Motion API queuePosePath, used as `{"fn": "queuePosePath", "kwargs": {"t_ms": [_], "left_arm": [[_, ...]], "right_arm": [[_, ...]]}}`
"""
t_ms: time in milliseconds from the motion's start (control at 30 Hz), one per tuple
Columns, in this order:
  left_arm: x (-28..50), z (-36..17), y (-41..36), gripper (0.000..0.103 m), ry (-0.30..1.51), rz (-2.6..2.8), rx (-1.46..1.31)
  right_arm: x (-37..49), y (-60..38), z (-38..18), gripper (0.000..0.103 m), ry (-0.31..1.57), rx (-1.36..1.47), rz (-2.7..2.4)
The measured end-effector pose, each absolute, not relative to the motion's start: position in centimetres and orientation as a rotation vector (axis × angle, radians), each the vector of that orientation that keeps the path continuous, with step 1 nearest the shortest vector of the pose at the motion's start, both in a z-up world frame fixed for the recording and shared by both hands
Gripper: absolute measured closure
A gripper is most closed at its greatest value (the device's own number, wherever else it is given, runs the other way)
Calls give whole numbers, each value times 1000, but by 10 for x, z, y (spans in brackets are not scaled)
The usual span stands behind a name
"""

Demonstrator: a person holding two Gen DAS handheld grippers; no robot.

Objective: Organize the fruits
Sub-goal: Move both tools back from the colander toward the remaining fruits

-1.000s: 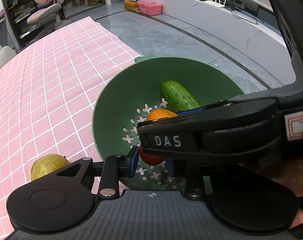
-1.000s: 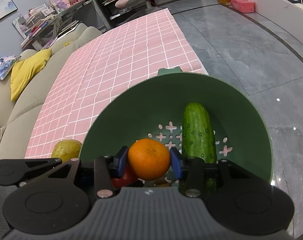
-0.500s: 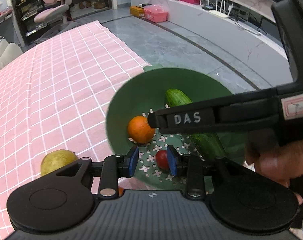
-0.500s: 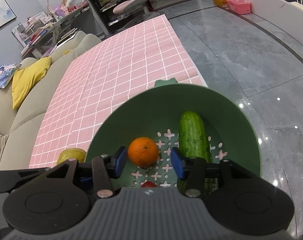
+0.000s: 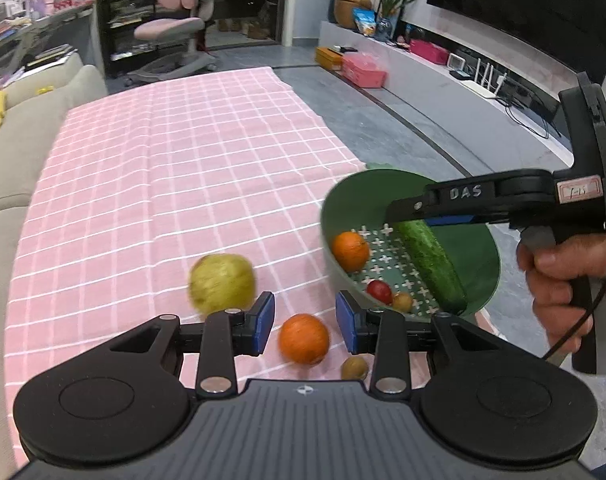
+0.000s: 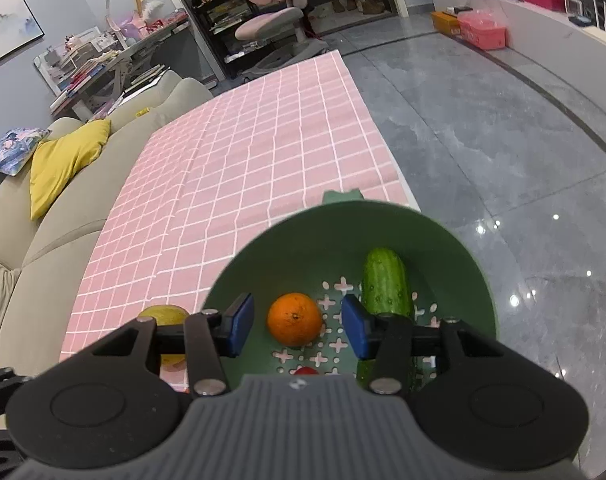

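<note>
A: Left wrist view: what lies under the left tool [image 5: 305,325]?

B: Its jaws are opening and grasp nothing. An orange [image 5: 303,339] rests on the pink checked tablecloth [image 5: 163,184] of the bench, seen in the gap between the blue pads [image 5: 263,322] without touching them. A yellow-green apple [image 5: 222,284] lies just beyond the left pad, blurred; a small brown fruit [image 5: 354,367] lies near the right pad.

A: And the green colander [image 5: 483,256]?

B: It sits at the bench's right edge. Inside are a second orange [image 5: 350,251], a cucumber [image 5: 431,266], a small red fruit [image 5: 379,291] and a small brownish fruit [image 5: 402,301]. The right tool [image 5: 427,210], held by a hand [image 5: 563,276], hangs above the colander.

A: Right wrist view: is the right tool [image 6: 297,324] grasping?

B: No; it is released. The orange [image 6: 294,319] appears between its pads [image 6: 239,324] with clear gaps on both sides and lies on the perforated floor of the colander [image 6: 455,264]. The cucumber [image 6: 385,284] lies beside it to the right, and the red fruit [image 6: 305,370] shows at the tool's body. The apple [image 6: 165,314] is on the tablecloth [image 6: 255,152] outside the colander, left
</note>
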State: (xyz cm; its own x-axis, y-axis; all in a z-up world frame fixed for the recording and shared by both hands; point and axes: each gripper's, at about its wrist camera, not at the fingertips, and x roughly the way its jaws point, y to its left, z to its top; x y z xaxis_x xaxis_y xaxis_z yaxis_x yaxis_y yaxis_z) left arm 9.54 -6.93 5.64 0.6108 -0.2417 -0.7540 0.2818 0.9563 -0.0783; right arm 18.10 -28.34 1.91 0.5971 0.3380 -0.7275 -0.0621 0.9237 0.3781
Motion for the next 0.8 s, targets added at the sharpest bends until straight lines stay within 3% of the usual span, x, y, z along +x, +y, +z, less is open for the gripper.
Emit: {"fn": "queuePosePath", "kwargs": {"t_ms": [667,800], "left_arm": [[54,33,-12,56,830,-120,-3],[41,31,0,46,823,-130,-41]], "right_arm": [[100,-225,45,57,801,41,335],[87,-212,37,57,807,16,372]]}}
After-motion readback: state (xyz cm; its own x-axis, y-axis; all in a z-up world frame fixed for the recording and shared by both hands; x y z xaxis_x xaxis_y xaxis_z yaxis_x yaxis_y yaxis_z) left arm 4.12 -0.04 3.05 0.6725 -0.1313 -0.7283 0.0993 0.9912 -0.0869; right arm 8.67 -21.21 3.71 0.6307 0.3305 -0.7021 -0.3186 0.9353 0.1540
